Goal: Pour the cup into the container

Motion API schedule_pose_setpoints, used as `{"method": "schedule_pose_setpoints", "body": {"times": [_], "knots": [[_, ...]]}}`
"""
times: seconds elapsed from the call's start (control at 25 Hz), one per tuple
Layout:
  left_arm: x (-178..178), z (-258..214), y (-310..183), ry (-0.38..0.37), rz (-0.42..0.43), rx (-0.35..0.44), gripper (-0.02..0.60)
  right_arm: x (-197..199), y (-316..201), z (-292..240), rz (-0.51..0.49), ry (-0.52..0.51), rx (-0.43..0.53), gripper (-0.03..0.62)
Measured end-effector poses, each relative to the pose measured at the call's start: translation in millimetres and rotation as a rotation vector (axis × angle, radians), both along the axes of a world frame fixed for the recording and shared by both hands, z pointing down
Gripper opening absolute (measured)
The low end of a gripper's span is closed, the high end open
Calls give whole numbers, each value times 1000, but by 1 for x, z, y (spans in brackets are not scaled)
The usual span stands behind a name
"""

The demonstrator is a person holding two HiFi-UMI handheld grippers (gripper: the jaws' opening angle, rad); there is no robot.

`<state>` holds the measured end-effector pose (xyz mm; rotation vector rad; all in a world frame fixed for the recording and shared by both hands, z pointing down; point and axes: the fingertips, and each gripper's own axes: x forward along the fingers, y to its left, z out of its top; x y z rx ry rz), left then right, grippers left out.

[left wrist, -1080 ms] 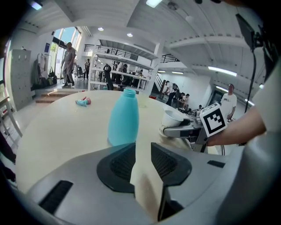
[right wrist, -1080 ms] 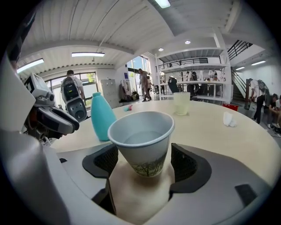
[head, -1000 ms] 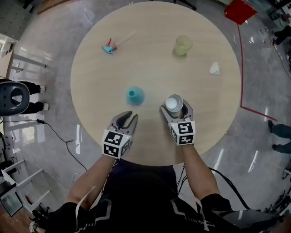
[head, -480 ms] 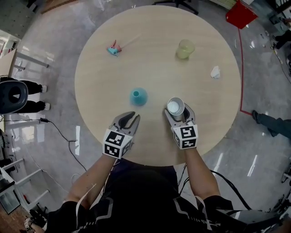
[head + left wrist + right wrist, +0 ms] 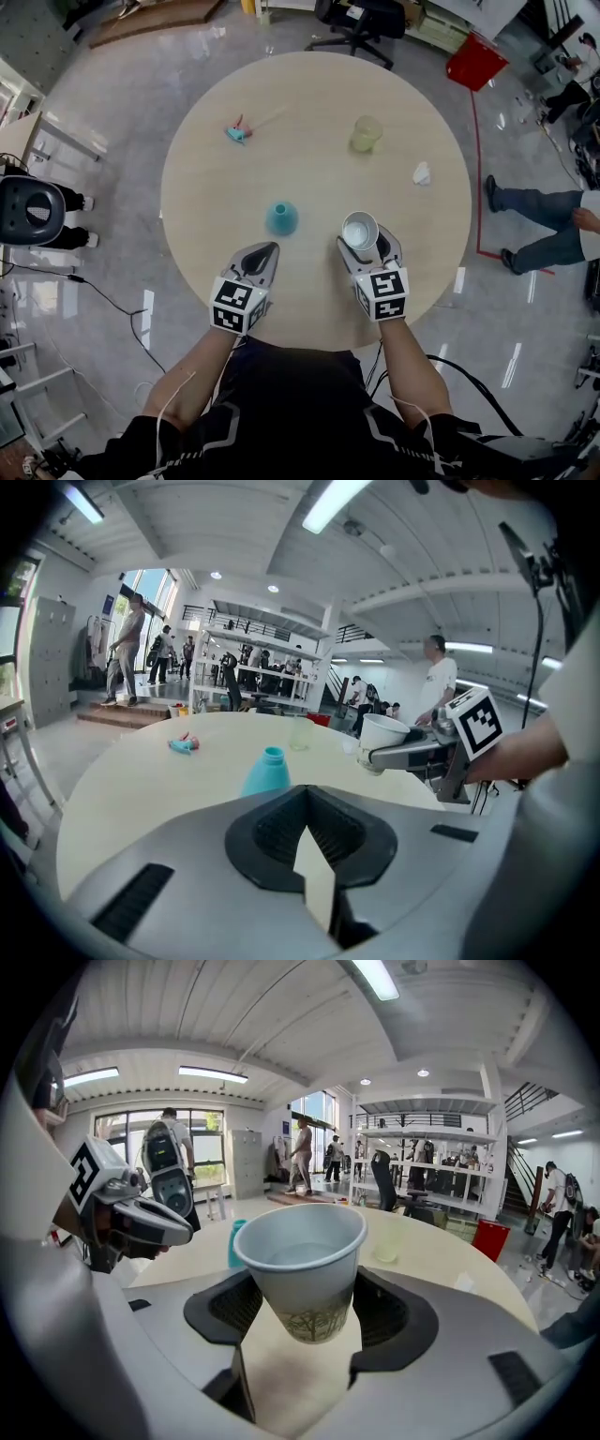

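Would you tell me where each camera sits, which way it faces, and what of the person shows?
Head view: on the person's head, looking down at the round table; both forearms, left hand-held gripper, right hand-held gripper show.
Left gripper view: on that gripper, facing across the table over shut jaws; right forearm shows.
Right gripper view: on that gripper, facing past its gripped paper cup; the left hand-held gripper shows.
Shared: both see the teal bottle.
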<state>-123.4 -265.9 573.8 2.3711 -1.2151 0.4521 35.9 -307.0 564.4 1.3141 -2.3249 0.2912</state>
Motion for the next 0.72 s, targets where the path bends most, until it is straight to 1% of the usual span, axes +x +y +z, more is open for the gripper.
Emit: {"method": "schedule_pose_setpoints", "body": {"times": [0.2,0.36,0.44,0.56,0.6,0.72], "knots": [[-3,-15,5,21,-20,25,0,-10,3,-22,-35,35,9,307],[-15,-11,11,28,-56,11,0,-28,1,-26,-72,75,-1,307],[-20,-11,13,18,-65,12,0,-37,-1,-25,-94,98,-10,307],[-19,-16,17,-46,-35,52,0,-47,-6,-21,-124,146,-19,307],[-18,-18,18,-55,-24,63,0,-51,-8,-19,-136,165,-22,307],[-20,-23,19,-22,-35,63,0,-62,-10,-12,-185,230,-35,307]]}}
